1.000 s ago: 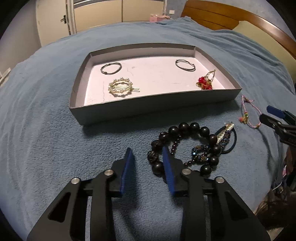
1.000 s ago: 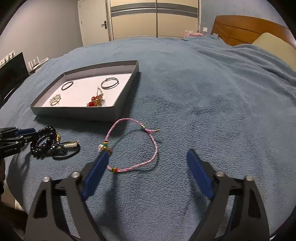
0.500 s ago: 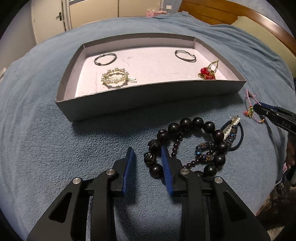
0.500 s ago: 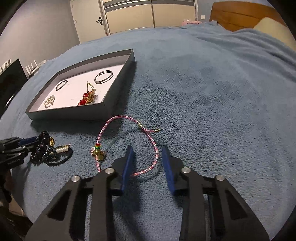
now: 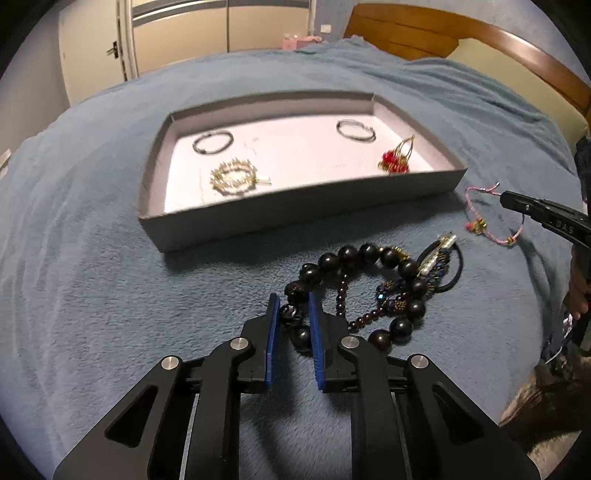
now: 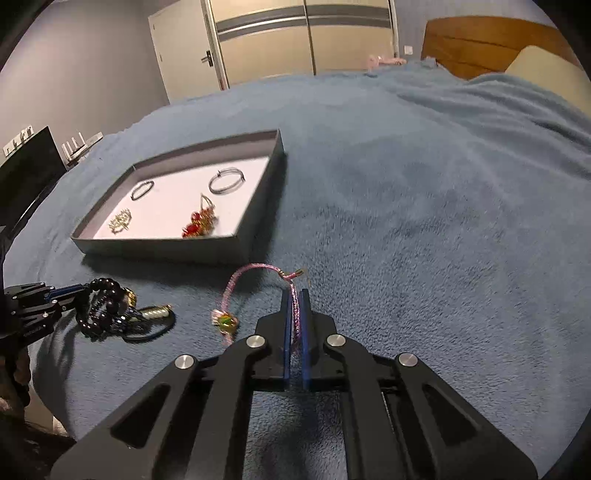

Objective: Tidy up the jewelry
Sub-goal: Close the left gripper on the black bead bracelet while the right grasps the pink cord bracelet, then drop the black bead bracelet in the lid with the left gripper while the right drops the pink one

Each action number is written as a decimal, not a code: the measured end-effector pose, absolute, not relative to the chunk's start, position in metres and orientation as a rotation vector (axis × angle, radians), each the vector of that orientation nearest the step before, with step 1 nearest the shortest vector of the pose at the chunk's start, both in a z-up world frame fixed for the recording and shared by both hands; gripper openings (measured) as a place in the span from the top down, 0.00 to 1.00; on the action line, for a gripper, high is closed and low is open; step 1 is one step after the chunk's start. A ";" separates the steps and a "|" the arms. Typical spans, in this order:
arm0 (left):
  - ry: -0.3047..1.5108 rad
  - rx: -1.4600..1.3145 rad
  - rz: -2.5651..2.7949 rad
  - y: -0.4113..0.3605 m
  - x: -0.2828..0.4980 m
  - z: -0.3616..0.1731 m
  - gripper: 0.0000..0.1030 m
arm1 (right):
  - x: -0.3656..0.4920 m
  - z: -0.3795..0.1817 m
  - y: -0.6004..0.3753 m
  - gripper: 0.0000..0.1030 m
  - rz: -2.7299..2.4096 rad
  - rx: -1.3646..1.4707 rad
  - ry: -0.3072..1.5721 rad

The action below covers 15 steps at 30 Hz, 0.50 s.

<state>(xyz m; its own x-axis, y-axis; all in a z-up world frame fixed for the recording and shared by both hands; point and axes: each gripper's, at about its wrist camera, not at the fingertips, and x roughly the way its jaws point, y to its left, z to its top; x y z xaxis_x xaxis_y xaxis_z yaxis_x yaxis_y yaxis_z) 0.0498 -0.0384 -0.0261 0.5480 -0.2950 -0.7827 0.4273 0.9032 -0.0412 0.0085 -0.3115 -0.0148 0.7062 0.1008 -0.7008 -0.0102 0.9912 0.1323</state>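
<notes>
A grey cardboard tray (image 5: 295, 221) lies on the blue bedspread and holds two thin bangles, a gold wreath clip (image 5: 234, 177) and a red beaded charm (image 5: 395, 162). My left gripper (image 5: 293, 306) is shut on the black bead bracelet (image 5: 369, 254), which lies tangled with smaller bead strands and a black hair tie (image 5: 456, 269). My right gripper (image 6: 294, 299) is shut on the pink cord bracelet (image 6: 255, 269), just in front of the tray's right corner (image 6: 240, 247). The right gripper also shows in the left wrist view (image 5: 517, 203).
The blue blanket (image 6: 443, 221) covers the whole bed. A wooden headboard (image 5: 461, 33) and a pillow are at the far right. Wardrobe doors (image 6: 303, 37) stand behind the bed. A dark screen (image 6: 26, 173) stands off the bed's left side.
Both grippers moved forward and closed. The left one closed on the black bead bracelet; the right one closed from wide open onto the pink cord bracelet.
</notes>
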 end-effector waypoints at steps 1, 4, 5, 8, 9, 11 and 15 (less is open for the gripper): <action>0.878 0.161 -0.429 -0.035 0.048 -0.022 0.86 | 0.007 -0.011 -0.310 0.97 0.063 0.118 0.775; 0.840 0.153 -0.428 -0.027 0.042 -0.008 0.86 | 0.004 0.001 -0.305 0.97 0.071 0.102 0.745; 0.823 0.154 -0.424 -0.023 0.040 -0.002 0.86 | 0.004 0.005 -0.304 0.97 0.071 0.094 0.734; 0.781 0.160 -0.409 -0.016 0.039 0.012 0.86 | 0.002 0.023 -0.297 0.97 0.078 0.071 0.688; 0.771 0.162 -0.403 -0.012 0.039 0.016 0.86 | 0.002 0.029 -0.295 0.97 0.082 0.063 0.674; 0.743 0.165 -0.382 -0.005 0.038 0.027 0.86 | 0.003 0.040 -0.291 0.97 0.085 0.047 0.648; 0.721 0.151 -0.343 0.015 0.043 0.041 0.86 | 0.009 0.059 -0.285 0.97 0.095 0.024 0.600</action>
<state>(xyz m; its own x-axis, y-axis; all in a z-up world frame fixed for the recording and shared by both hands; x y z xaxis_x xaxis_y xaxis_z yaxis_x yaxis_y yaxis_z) 0.0433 0.0148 0.0408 0.6980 -0.2551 -0.6691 0.3582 0.9335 0.0179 0.0095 -0.2846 0.0592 0.8209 0.0964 -0.5629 -0.0825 0.9953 0.0501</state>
